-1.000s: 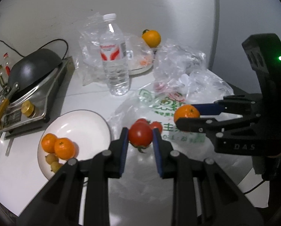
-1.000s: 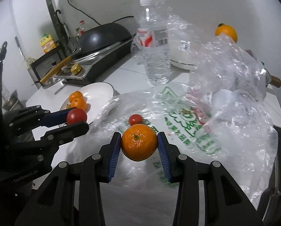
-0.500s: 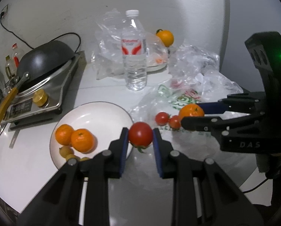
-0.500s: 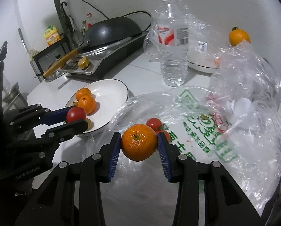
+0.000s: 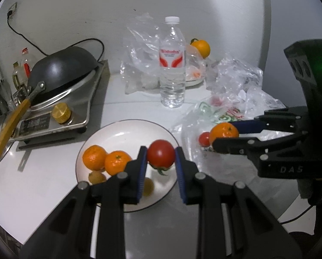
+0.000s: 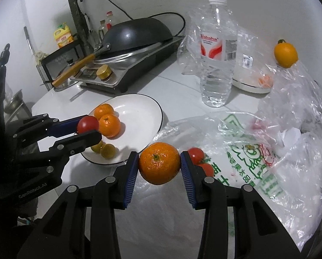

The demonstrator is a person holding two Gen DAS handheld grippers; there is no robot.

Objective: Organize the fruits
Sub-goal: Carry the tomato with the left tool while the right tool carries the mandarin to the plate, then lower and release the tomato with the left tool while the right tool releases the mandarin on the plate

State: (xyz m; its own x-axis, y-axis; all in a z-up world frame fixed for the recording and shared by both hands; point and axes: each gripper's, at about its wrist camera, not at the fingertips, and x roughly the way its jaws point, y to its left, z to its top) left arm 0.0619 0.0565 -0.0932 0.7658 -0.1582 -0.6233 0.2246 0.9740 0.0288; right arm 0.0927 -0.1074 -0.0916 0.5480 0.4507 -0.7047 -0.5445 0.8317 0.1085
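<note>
Red tomato (image 5: pixel 161 153) pinched in left claw (image 5: pixel 160 158) — tilted down over plate (image 5: pixel 126 129).

Glossy, smooth tomato (image 5: pixel 161 153) between matt black plastic fingers (image 5: pixel 139 166) — beyond them a glazed white plate (image 5: pixel 126 133), crinkled clear plastic bag (image 6: pixel 268 161), a brushed-metal stove (image 5: pixel 74 99) — matt dark wok (image 5: pixel 61 67).

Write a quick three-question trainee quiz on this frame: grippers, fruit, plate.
1. Which fruit does the left gripper hold?
2. True or false: the tangerine in the right gripper already rests on the white plate.
3. How many orange tangerines lie on the plate: A one, B two, C four?

Key: 1. A red tomato. 2. False, it is held in the air beside the plate. 3. B.
</note>
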